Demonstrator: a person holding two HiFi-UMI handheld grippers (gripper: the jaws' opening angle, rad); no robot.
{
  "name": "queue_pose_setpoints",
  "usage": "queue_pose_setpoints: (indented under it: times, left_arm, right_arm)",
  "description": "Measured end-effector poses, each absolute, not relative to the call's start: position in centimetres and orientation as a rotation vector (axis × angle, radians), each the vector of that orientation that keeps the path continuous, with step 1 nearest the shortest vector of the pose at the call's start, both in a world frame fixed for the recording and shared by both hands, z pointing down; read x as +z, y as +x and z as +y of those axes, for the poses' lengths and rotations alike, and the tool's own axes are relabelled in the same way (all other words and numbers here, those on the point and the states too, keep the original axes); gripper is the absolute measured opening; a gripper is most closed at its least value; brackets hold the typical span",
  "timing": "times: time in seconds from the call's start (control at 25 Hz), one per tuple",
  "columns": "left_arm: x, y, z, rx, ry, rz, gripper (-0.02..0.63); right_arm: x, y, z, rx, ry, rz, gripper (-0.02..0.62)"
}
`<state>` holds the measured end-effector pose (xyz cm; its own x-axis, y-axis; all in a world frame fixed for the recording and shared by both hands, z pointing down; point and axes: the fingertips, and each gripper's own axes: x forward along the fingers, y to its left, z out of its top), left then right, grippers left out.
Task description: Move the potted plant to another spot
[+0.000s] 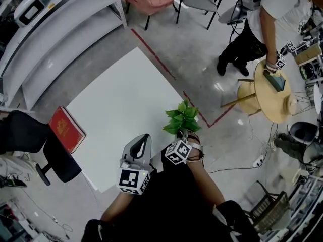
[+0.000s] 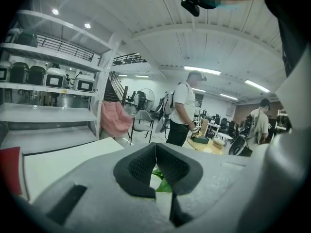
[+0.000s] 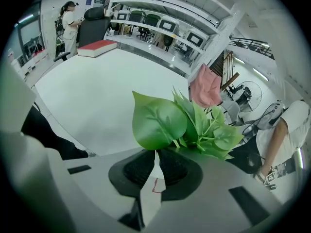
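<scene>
**A:** Where is the potted plant (image 1: 181, 119)?

**B:** It sits at the tip of the right tool (image 1: 182, 134), by the right-hand edge of the white worktop (image 1: 116, 110) and close to the red tape line (image 1: 156, 58) on the floor. Only the green leaves show; the pot is hidden.

**A:** Is the right tool holding it?

**B:** Yes. In the right gripper view the jaws stand narrow, almost meeting, and the leaves (image 3: 184, 125) spring up straight from their tips (image 3: 156, 154).

**A:** And the left tool (image 2: 155, 149)?

**B:** Its jaws are pressed together at the tip with nothing between them. A bit of green leaf shows through the slit lower down. In the head view it lies just left of the right tool, over the worktop's near edge (image 1: 144, 140).

**A:** What else is around?

**B:** A red book (image 1: 66, 129) lies on the worktop's left corner. Grey shelving (image 1: 55, 39) runs beyond it. Well apart on the right, a person (image 1: 275, 14) stands at a round wooden table (image 1: 267, 97).
</scene>
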<state>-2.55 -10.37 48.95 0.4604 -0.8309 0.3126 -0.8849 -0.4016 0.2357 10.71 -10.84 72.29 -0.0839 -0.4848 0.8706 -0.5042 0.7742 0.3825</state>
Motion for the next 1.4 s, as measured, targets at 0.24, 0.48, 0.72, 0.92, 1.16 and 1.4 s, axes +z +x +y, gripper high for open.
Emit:
queue_pose_setpoints:
  times: [0.24, 0.48, 0.72, 0.92, 1.16, 1.4]
  left_arm:
    - [49.0, -2.7, -10.5, 0.196, 2.349, -1.447, 0.017]
    - [48.7, -2.5, -10.4, 0.192, 2.358, -1.443, 0.017]
    - [48.5, -3.1, -10.0, 0.186, 2.348, -1.465, 0.017]
    - [48.5, -3.4, -9.8, 0.187, 2.355, -1.466, 0.017]
    - [48.3, -3.5, -9.7, 0.182, 2.354, -1.477, 0.017]
    - [47.9, -3.8, -9.5, 0.171, 2.336, -1.501, 0.017]
  right_arm:
    - [72.4, 10.7, -10.9, 0.006, 0.796, -1.714, 0.014]
    - [72.5, 10.5, -10.9, -0.031, 0.799, -1.707, 0.014]
    - [72.0, 10.7, -11.0, -0.043, 0.801, -1.712, 0.014]
    - [71.7, 10.4, -10.6, -0.063, 0.794, -1.714, 0.014]
    - [71.4, 9.9, -10.4, -0.104, 0.774, -1.712, 0.014]
    - [70.5, 9.5, -10.4, -0.12, 0.751, -1.729, 0.014]
